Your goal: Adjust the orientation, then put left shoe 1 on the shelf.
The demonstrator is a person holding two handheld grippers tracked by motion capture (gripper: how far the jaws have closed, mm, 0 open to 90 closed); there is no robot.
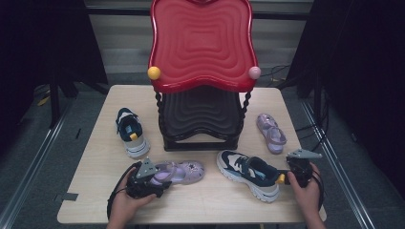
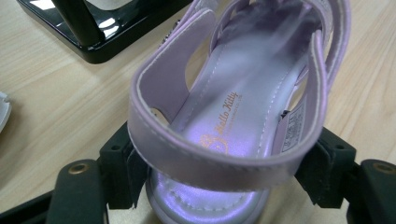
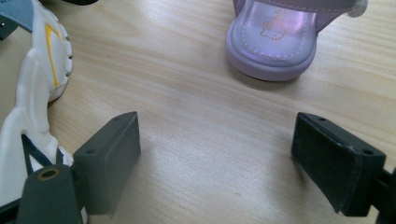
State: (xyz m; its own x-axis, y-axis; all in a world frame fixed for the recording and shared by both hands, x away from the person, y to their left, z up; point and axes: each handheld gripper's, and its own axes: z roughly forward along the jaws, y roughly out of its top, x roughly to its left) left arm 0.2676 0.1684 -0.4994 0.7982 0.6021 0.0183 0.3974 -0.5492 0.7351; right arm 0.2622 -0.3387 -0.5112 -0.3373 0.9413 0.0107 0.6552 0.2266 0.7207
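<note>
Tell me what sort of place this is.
Probably a staged recording or test space, not a home: a lone wooden table ringed by dark curtains, cables on the floor, and children's shoes laid out around a red two-tier rack.

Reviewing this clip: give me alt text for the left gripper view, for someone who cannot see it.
The heel of a lilac sandal sits between the left gripper's two black jaws, whose pads lie against the heel strap on either side. The sandal rests on a pale wooden table, toe pointing away. The black base of a rack crosses the upper left corner.
</note>
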